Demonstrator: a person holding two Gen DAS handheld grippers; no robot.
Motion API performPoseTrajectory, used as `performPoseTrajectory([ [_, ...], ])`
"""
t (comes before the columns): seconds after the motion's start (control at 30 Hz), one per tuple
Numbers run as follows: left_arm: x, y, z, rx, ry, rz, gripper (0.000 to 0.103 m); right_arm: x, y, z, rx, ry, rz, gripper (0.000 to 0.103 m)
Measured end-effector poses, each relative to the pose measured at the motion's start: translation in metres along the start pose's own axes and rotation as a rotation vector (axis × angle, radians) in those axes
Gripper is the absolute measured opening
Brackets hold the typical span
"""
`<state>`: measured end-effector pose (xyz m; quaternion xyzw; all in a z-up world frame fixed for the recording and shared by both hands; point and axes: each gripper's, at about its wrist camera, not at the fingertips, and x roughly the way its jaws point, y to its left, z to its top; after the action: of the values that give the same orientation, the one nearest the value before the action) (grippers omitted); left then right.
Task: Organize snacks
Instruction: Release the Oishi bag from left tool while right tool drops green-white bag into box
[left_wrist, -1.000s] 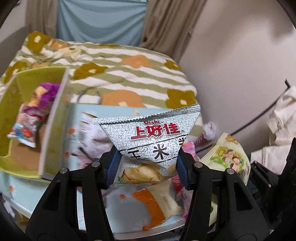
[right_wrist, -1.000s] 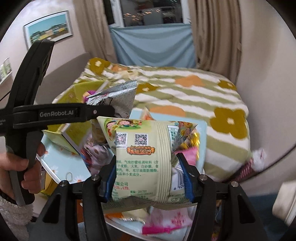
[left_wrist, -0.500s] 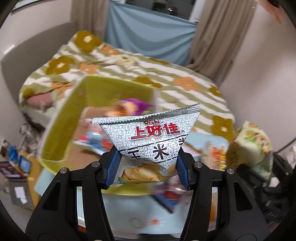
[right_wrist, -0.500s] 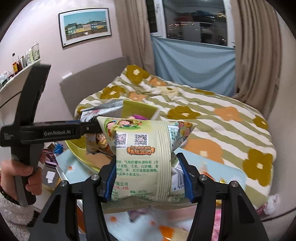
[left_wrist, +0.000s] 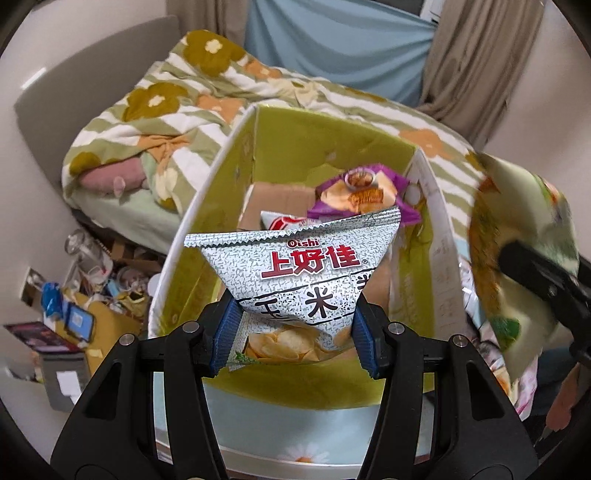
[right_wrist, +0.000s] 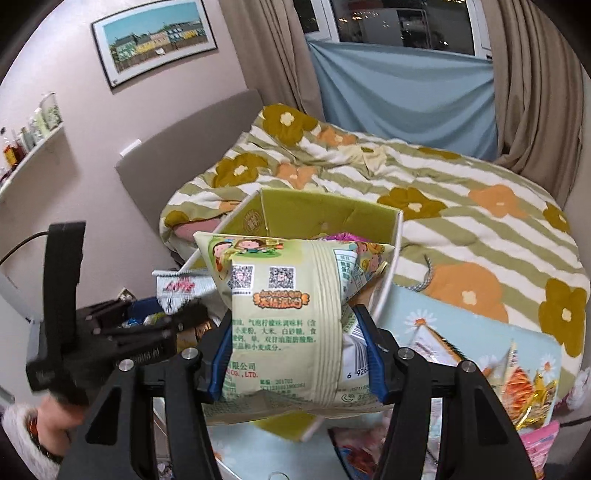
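Left tongs clenched on a grey-white chip bag, pinched at its lower part, held up right in front of the open green box. Inside the box, beyond the tongs: a purple snack pack and a red-white packet. Right tongs clenched on a pale green snack bag, held up just before the same box. More snack packs on the worktop to their right. Bed beyond.
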<state>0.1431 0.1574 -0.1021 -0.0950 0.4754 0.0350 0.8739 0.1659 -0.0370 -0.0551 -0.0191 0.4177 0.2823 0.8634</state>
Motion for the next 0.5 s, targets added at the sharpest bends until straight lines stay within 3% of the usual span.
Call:
performPoseTrajectory([
  [0.23,0.031,-0.003,0.003,0.088,0.054,-0.031,0.056,0.03,0.006,0.001,0.026,0.042,-0.072,0.055],
  [0.27,0.033,-0.004,0.003,0.095,0.054,-0.037,0.061,0.032,0.005,0.001,0.033,0.044,-0.08,0.055],
  [0.33,0.035,-0.005,0.002,0.105,0.042,-0.03,0.103,0.035,0.005,0.002,0.047,0.046,-0.092,0.055],
  [0.4,0.031,-0.004,0.0,0.11,0.01,-0.028,0.103,0.036,0.005,0.003,0.053,0.047,-0.104,0.055],
  [0.5,0.031,-0.002,-0.001,0.108,0.03,-0.051,0.103,0.041,0.003,0.004,0.057,0.053,-0.115,0.055],
])
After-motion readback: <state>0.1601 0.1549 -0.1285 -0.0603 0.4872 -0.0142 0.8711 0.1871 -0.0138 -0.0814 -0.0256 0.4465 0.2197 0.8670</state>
